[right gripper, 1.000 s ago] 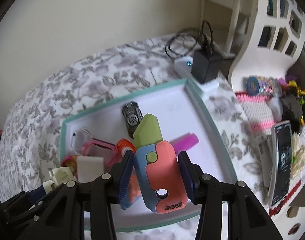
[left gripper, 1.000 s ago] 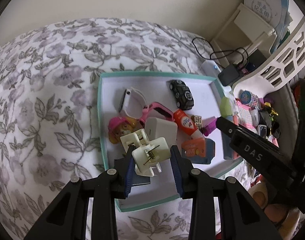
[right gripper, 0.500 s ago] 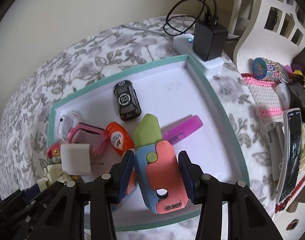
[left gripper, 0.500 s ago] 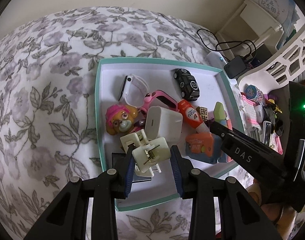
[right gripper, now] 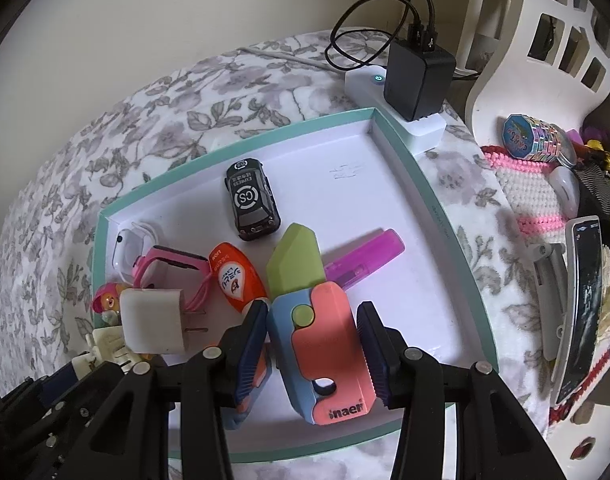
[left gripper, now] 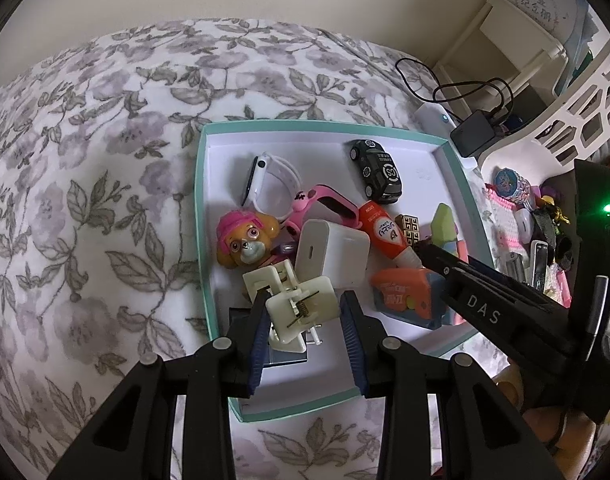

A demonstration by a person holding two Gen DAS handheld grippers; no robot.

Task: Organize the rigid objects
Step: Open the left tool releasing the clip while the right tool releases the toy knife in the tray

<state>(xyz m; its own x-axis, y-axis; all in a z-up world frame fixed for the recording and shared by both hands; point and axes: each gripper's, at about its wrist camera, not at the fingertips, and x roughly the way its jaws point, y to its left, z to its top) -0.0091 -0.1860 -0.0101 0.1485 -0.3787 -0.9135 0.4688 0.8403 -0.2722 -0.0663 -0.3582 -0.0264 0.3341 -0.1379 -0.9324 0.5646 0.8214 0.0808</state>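
The left gripper has its jaws clenched on a cream plastic clip, a small sprung piece with a bare wire coil showing, low in the middle of the left wrist frame, above the near part of the teal-rimmed tray. The clip looks light and stiff, but its thin prongs seem breakable, so the blocky body between the pads is probably the safest place to hold. The right gripper has its jaws closed on a coral and blue toy knife with a pale green blade pointing up-frame, low centre in the right wrist frame, over the tray's near edge. It looks like smooth hard plastic, light and perhaps a little slippery; the broad flat handle where the pads sit gives the surest grip, not the tapered blade.

The left wrist view alone shows the pup figure full-face, the white watch as a whole, a small gold-patterned block and a dark flat item under the clip. The right wrist view alone shows the purple stick lying behind the blade, the prongs of the white charger, and the open white floor in the tray's upper right part. Both show the black toy car and the orange tube. The tray rests on a floral bedcover.
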